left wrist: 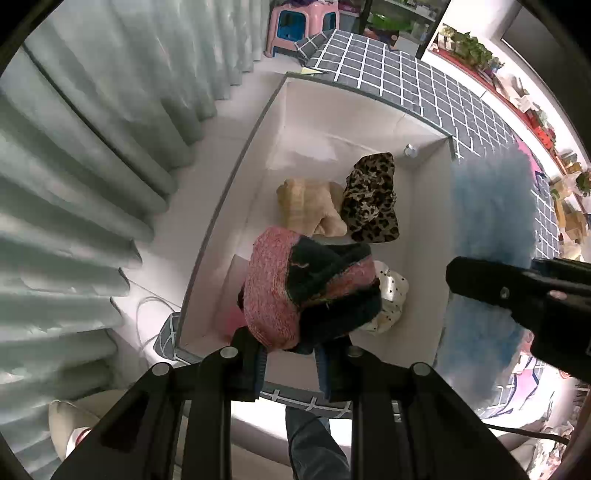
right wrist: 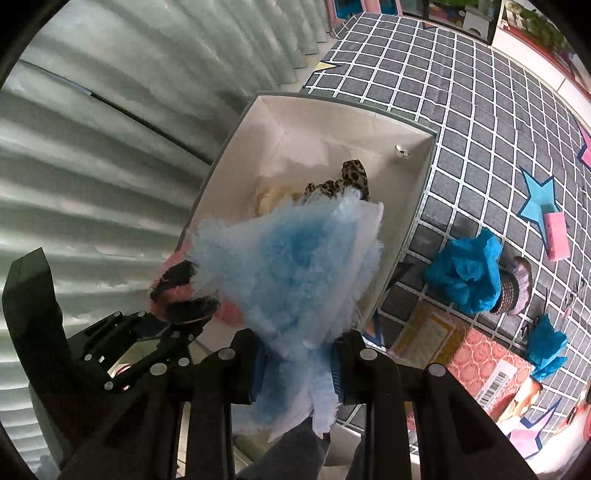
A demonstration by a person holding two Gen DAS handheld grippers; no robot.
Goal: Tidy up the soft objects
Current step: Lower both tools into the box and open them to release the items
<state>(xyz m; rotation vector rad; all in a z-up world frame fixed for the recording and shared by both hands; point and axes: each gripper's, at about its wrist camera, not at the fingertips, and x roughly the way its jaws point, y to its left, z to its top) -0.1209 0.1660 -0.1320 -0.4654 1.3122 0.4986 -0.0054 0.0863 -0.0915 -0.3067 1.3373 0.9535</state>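
My left gripper is shut on a pink and black knitted piece, which hangs over the near end of a white box. Inside the box lie a beige plush, a leopard-print cloth and a white dotted cloth. My right gripper is shut on a fluffy light blue cloth, held above the box's near right side. That blue cloth and the right gripper's black body show at the right of the left wrist view. The knitted piece peeks out left of the blue cloth.
The box stands on a grey grid-pattern mat. On the mat to the right lie two crumpled bright blue cloths, a pink block and a pinkish knitted item. Pale green curtains hang at the left. A pink stool stands beyond.
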